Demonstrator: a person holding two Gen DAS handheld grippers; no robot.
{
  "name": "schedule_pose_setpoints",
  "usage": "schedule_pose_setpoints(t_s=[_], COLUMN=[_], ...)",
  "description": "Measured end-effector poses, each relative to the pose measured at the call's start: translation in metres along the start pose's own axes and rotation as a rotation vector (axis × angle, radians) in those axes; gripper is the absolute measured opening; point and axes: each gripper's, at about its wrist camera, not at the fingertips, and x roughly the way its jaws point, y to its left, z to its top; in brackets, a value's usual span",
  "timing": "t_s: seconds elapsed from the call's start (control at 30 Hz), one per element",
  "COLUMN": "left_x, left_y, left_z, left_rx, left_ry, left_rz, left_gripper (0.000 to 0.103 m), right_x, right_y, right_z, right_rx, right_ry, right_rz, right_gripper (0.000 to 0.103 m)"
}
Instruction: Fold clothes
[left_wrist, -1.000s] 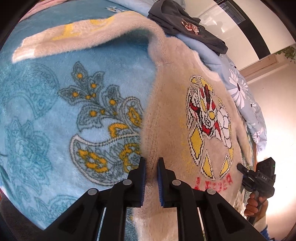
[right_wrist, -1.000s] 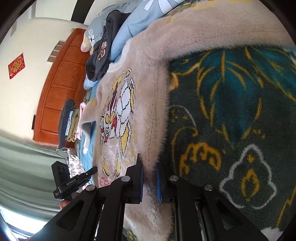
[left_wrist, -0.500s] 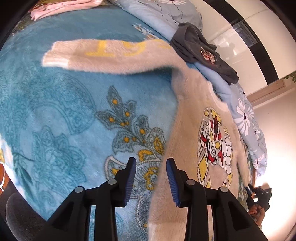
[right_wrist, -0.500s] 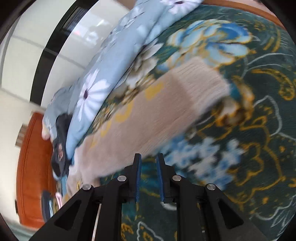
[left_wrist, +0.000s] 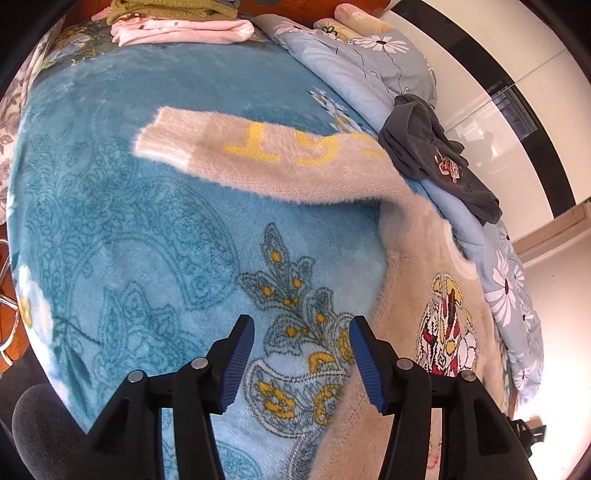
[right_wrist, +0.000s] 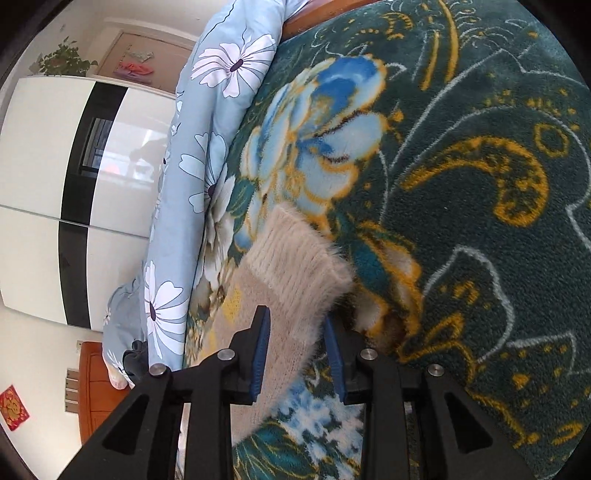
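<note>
Sweater (left_wrist: 417, 295) lies flat on the blanket (left_wrist: 147, 229), lower right of frame. Left gripper (left_wrist: 301, 354) has let go, jaws wide; right gripper (right_wrist: 297, 350) now straddles the sleeve cuff (right_wrist: 295, 266), apparently open, ready to fold.

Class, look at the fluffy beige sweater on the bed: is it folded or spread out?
Spread out. The fluffy beige sweater lies flat on the blue patterned blanket, lettered sleeve stretched sideways, unfolded.
</note>
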Motion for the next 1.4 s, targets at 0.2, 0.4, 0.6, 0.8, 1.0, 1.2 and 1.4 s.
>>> schedule_pose_setpoints(t_s=[0.2,0.4,0.6,0.8,1.0,1.2,1.4], left_x=[0.006,0.011,0.015,0.013,0.009,0.009,0.016], left_y=[0.007,0.01,0.013,0.016,0.026,0.037,0.057], left_z=[-0.001,0.001,0.002,0.011,0.015,0.026,0.05], left_rx=[-0.042,-0.057,-0.089,-0.131,-0.168,-0.231,-0.343], left_ry=[0.016,0.018,0.023,0.012,-0.001,-0.014,-0.033], left_rz=[-0.001,0.016,0.022,0.023,0.024,0.011,-0.009], left_gripper=[0.061,0.061,0.061,0.061,0.061,0.061,0.061], right_x=[0.007,0.003,0.012,0.058,0.107,0.143,0.164], right_y=[0.015,0.082,0.168,0.238,0.272,0.286,0.275], right_z=[0.002,-0.013,-0.078,-0.177,-0.276,-0.361,-0.401], right_rx=[-0.019,-0.278,-0.525,-0.623,-0.646,-0.804,-0.937], right_ry=[-0.013,-0.002,0.13,0.336,0.54,0.629,0.64], right_rz=[-0.003,0.028,0.24,0.418,0.485,0.384,0.257], right_gripper=[0.024,0.011,0.011,0.011,0.011,0.011,0.011])
